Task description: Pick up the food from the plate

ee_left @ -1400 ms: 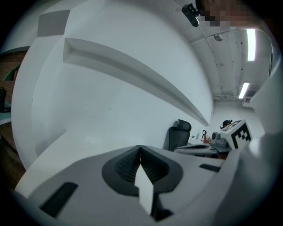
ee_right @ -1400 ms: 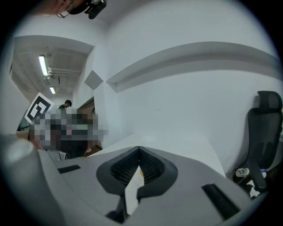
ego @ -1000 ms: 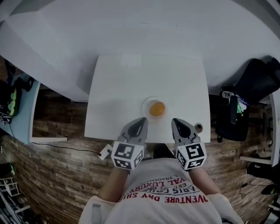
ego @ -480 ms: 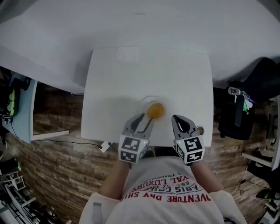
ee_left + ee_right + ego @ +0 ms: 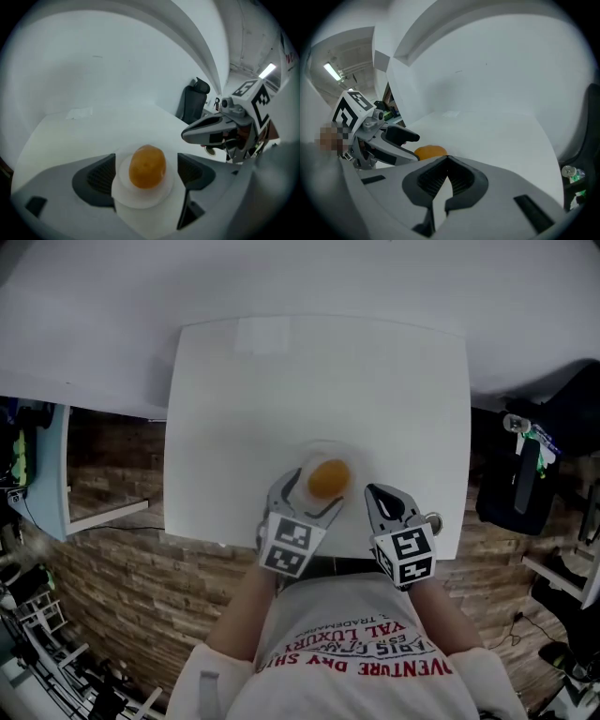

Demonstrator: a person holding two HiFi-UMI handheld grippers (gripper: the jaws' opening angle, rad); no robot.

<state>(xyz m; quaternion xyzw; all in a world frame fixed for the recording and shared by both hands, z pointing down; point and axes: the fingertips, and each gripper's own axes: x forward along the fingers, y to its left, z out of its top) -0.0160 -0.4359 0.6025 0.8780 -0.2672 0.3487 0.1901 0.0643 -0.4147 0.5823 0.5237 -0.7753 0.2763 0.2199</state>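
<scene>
1. Setting: a white tabletop (image 5: 281,390) is seen from above, with a brick-patterned floor (image 5: 112,596) around it and pale walls at the far side.
2. Task thing: an orange, rounded piece of food (image 5: 327,478) is found on a small pale plate (image 5: 309,455), near the near edge of the tabletop and a little right of its middle.
3. Step in hand: the approach to the grasp is judged to be under way. The food has not been lifted and rests on the plate.
4. Left gripper (image 5: 312,491): the jaws are held wide apart, one on either side of the food. In the left gripper view the food (image 5: 147,166) is centred between the two ribbed pads (image 5: 101,176), with a clear gap on each side, so no contact is made out. The plate (image 5: 140,199) lies partly under the jaws.
5. Right gripper (image 5: 380,498): it is parked just right of the plate at the near edge. In the right gripper view its jaws are drawn together, with nothing between them.
6. Next move, as a judgement: the left jaws should be closed squarely on the food above the plate rim, gently since the food looks soft, then raised straight up so the plate is not dragged.
</scene>
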